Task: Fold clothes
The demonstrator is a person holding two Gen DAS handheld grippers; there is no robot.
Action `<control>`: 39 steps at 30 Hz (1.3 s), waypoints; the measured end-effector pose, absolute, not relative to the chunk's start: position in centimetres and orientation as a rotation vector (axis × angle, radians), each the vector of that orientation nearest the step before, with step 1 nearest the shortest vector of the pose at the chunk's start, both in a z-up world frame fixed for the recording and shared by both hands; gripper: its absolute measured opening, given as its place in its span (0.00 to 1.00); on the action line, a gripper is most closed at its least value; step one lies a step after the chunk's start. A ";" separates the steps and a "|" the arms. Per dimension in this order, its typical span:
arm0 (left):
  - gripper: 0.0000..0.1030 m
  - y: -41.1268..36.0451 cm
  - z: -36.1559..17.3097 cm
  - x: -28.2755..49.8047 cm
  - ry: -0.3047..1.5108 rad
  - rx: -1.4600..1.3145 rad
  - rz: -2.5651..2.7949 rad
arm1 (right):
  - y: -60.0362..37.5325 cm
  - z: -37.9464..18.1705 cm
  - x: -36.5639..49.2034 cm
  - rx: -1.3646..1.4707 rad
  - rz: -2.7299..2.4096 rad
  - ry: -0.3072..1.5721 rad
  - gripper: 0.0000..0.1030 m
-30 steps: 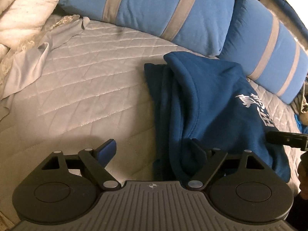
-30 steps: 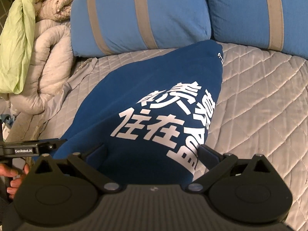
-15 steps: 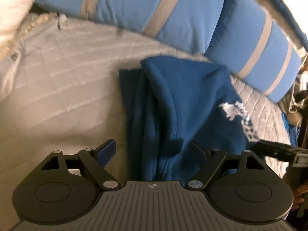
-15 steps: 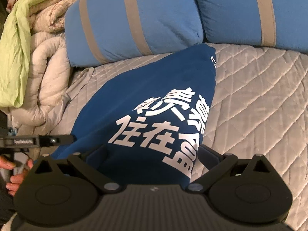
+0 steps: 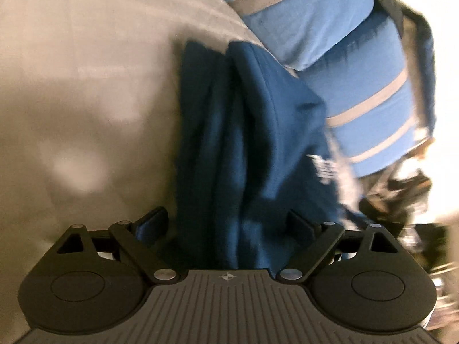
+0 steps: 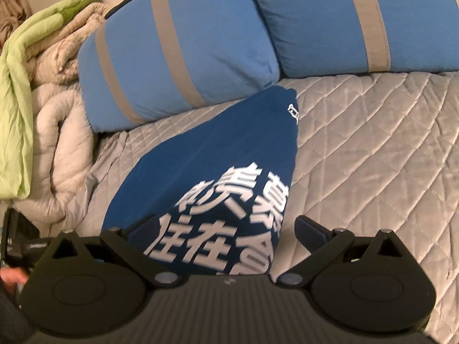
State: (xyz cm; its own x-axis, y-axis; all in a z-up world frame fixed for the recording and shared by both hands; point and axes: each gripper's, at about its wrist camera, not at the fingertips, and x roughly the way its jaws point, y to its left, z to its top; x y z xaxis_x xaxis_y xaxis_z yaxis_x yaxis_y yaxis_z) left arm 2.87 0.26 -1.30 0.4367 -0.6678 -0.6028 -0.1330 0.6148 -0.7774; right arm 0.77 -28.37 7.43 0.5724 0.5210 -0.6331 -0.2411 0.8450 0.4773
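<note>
Blue sweatshirt (image 6: 229, 154) folded narrow on quilted bed cover (image 6: 373, 154), far end just beside striped pillows (image 6: 178, 66). Left tongs (image 5: 226, 223) just widened, spread astride bunched near edge, likely lining up a pinch. Right tongs (image 6: 223, 229) spread over printed end, gripping nothing. Rumpled bedding (image 6: 54, 120) heaped alongside.

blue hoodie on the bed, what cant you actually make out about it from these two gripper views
- Left wrist view: motion blur smears the white print on the hoodie; unreadable.
- Right wrist view: the right gripper body covers the hoodie's near edge and the print's lowest part.
- Both views: the left gripper and right gripper straddle the cloth with jaws wide; contact underneath is hidden.
</note>
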 end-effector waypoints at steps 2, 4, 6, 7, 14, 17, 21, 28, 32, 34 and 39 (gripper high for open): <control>0.87 0.9 -2.1 2.8 1.074 -0.952 -0.415 | -28.6 7.3 1.4 0.379 0.459 0.855 1.00; 0.87 1.2 -2.4 2.7 1.068 -0.983 -0.443 | -28.8 7.1 2.2 0.389 0.459 0.854 1.00; 0.87 1.0 -2.7 2.7 1.075 -1.002 -0.481 | -29.1 7.0 3.1 0.398 0.459 0.852 1.00; 0.86 0.9 -2.8 2.8 1.081 -1.006 -0.501 | -29.3 6.8 3.8 0.422 0.466 0.860 1.00; 0.63 0.6 -3.7 2.6 1.105 -1.029 -0.530 | -31.0 4.7 7.8 0.575 0.535 0.915 1.00; 0.52 1.3 -4.1 2.0 1.091 -1.054 -0.528 | -31.7 3.5 9.5 0.642 0.561 0.929 1.00; 0.44 1.5 -4.4 1.6 1.059 -1.062 -0.526 | -32.9 1.2 11.7 0.766 0.581 0.953 1.00; 0.42 1.5 -4.3 1.6 1.029 -1.058 -0.537 | -33.0 -0.7 14.4 0.842 0.643 0.944 0.95; 0.42 1.7 -4.4 1.6 1.024 -1.068 -0.545 | -32.4 -0.9 15.4 0.834 0.672 0.936 0.89; 0.42 1.8 -4.5 1.5 1.021 -1.076 -0.551 | -32.1 -1.1 16.0 0.846 0.690 0.935 0.87; 0.41 2.0 -4.6 1.4 1.019 -1.098 -0.557 | -31.7 -1.8 17.0 0.930 0.709 0.924 0.80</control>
